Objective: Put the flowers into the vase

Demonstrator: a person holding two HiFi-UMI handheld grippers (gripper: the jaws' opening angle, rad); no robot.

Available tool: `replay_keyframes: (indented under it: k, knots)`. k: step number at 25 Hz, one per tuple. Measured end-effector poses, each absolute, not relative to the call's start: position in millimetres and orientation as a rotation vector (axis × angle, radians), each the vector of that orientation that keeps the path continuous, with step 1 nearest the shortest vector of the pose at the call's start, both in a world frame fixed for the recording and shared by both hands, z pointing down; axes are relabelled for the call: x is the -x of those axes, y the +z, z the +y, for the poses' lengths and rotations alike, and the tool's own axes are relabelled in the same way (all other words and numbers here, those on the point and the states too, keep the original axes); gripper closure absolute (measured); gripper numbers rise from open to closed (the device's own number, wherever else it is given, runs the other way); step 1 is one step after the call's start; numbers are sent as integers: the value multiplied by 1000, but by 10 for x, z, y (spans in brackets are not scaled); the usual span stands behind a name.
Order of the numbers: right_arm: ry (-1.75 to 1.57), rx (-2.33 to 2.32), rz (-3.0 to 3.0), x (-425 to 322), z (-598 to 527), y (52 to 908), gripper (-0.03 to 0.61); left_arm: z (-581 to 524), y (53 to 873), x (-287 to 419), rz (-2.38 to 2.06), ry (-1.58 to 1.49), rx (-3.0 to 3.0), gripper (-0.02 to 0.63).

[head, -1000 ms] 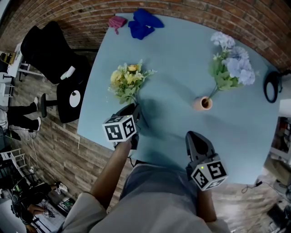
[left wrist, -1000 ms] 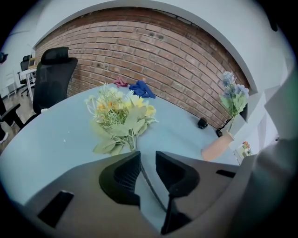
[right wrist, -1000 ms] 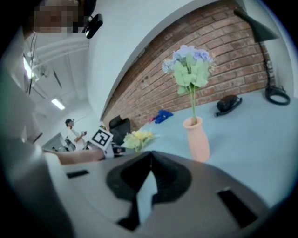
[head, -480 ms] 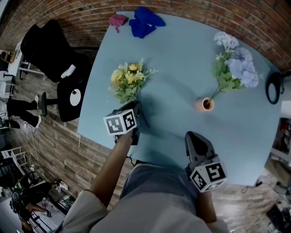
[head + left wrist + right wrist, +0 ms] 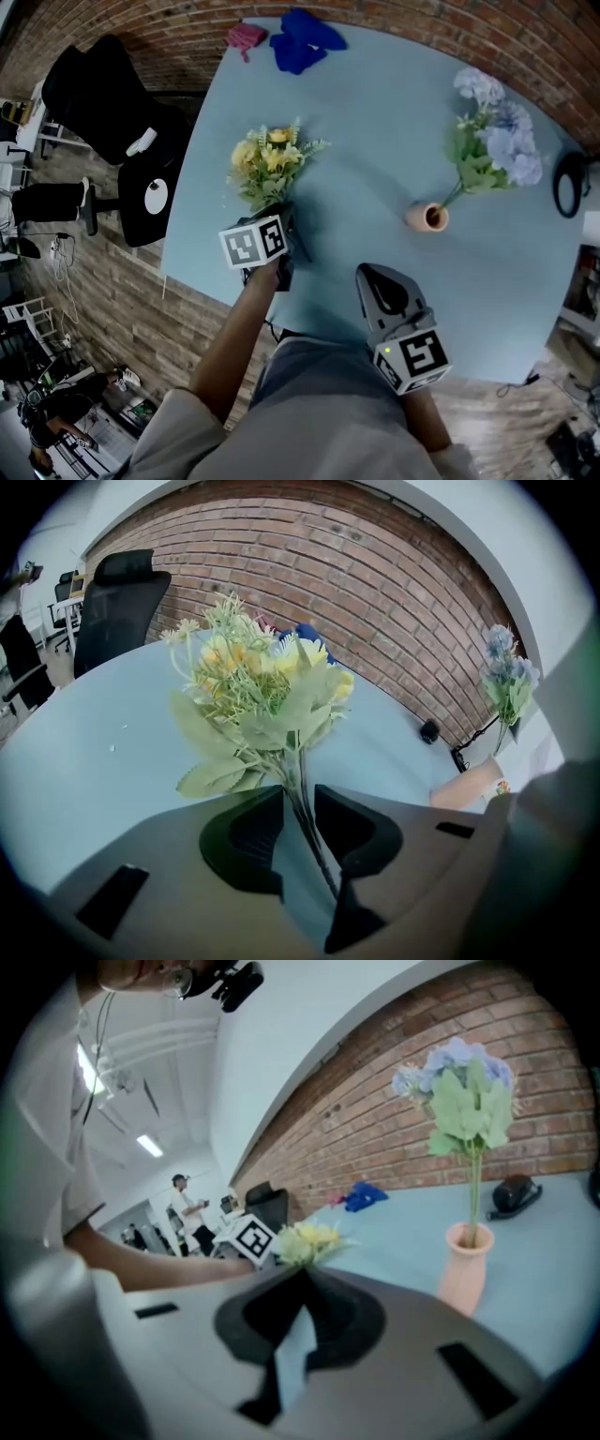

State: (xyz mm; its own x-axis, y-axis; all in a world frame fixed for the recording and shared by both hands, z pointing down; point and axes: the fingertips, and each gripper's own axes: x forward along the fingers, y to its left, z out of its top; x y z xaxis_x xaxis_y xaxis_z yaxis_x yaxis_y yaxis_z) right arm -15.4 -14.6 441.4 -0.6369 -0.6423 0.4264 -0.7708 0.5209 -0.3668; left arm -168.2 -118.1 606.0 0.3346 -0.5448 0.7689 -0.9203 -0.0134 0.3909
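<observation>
Down at the near left of the worktop, my left claw is angled onto the yellow artificial bouquet. It lies flat, blooms away from me, stems towards me. Those stems run between the jaws and brush one pad, but there's daylight on the other side, so the claw is spread around them, not pinching yet. Taking it by the stems spares the blooms.

My right claw hangs nearer my body, tips together, nothing in it. That reads to me as standing by.

Well apart, over to the right, the peach vase stands upright and already carries a pale blue hydrangea spray.

My read: squeeze, lift, carry across. That narrow, already shared neck looks like the tricky bit.
</observation>
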Motion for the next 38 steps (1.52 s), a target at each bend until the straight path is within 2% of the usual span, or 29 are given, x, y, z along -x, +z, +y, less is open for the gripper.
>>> replay_keyframes:
  k: [14, 21, 38]
  knots:
    - [714, -1149, -2578, 446, -402, 4286, 555, -1214, 6051, 1710, -1299, 488, -1663, 500]
    - [716, -1146, -2578, 491, -379, 4276, 555, -1220, 6078, 1772, -1273, 405, -1600, 557]
    - [672, -1157, -2585, 437, -291, 4175, 555, -1088, 5888, 1648, -1230, 190, -1583, 572]
